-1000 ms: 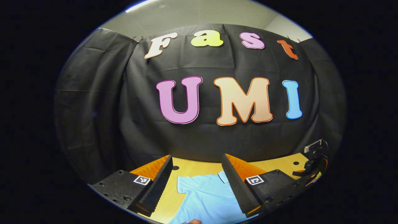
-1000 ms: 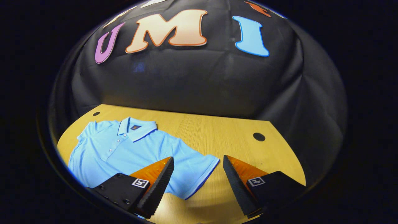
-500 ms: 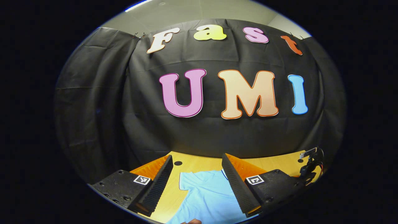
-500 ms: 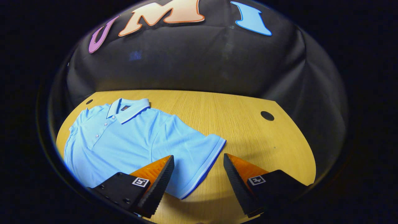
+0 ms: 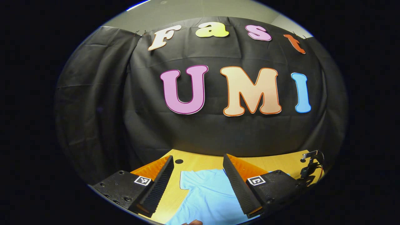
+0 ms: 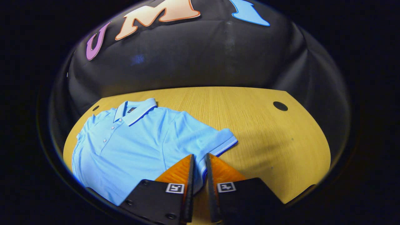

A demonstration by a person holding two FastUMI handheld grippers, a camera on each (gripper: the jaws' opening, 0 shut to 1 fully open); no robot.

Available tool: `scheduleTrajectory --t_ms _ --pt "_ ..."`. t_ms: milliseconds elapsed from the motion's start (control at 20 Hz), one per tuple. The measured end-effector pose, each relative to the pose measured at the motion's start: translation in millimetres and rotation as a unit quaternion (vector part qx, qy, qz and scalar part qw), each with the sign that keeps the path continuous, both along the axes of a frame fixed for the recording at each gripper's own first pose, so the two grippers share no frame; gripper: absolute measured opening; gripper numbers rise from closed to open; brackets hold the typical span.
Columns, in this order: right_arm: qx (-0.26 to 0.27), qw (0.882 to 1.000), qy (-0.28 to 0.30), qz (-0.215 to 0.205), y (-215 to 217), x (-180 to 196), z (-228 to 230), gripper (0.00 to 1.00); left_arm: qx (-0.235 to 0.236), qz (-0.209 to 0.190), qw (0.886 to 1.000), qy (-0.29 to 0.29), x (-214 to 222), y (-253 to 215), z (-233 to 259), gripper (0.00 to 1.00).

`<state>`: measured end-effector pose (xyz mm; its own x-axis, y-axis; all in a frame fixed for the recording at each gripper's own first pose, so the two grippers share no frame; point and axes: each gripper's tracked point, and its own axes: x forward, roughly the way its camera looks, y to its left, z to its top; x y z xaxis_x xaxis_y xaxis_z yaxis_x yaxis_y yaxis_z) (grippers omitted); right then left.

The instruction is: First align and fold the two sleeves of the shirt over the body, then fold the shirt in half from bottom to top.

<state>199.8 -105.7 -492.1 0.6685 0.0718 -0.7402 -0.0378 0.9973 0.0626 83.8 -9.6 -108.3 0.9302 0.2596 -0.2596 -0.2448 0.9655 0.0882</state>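
Pinching close together at the bottom of the right gripper view, the right gripper (image 6: 199, 162) has its two fingers almost touching, with the edge of the shirt's sleeve (image 6: 215, 142) caught in the thin gap between them. It looks like both fingers press on the sleeve's striped hem, though the very tips hide the spot. The shirt (image 6: 137, 147) is light blue and lies flat on the wooden table (image 6: 265, 137), face up, with its buttons showing. Its body spreads to the left of the fingers, and the sleeve sticks out toward the middle of the table. Farther back is the collar (image 6: 136, 110), which has a dark line along its edge. A small round hole (image 6: 280, 106) sits in the table on the far right, well apart from the shirt, and another small hole peeks out near the collar. Behind the table hangs the black cloth wall (image 6: 200, 59). In the left gripper view, the left gripper (image 5: 198, 162) is held wide, with nothing between its fingers. It hangs above the table and touches nothing. Between its fingers, lower down, the blue shirt (image 5: 206, 197) shows, with a bit of a fingertip (image 5: 193, 222) at the bottom edge. Far off to the right stands a small black clamp stand (image 5: 309, 168) at the table's edge.
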Motion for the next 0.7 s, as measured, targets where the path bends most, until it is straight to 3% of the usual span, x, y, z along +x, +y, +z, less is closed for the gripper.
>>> scheduleTrajectory --t_ms 50,100,300,550,700 --pt "0.010 1.000 0.001 -0.002 2.4 0.4 0.9 0.14 0.001 -0.002 1.000 0.000 0.8 0.1 -0.1 0.95" --pt "0.022 1.000 0.002 -0.005 5.9 1.9 2.1 0.10 0.001 -0.003 1.000 0.001 1.9 -1.3 -1.4 0.95" --pt "0.046 0.997 -0.054 -0.011 19.6 25.2 37.5 0.10 0.000 -0.004 1.000 -0.005 0.2 1.3 2.6 0.95" --pt "0.061 0.993 -0.089 0.038 81.4 33.7 75.8 0.10 -0.003 -0.006 1.000 -0.005 -9.9 18.1 0.8 0.95" --pt "0.058 0.992 -0.089 0.062 122.8 29.2 70.5 0.10 -0.001 -0.012 1.000 0.000 -15.5 35.9 -2.6 0.95"
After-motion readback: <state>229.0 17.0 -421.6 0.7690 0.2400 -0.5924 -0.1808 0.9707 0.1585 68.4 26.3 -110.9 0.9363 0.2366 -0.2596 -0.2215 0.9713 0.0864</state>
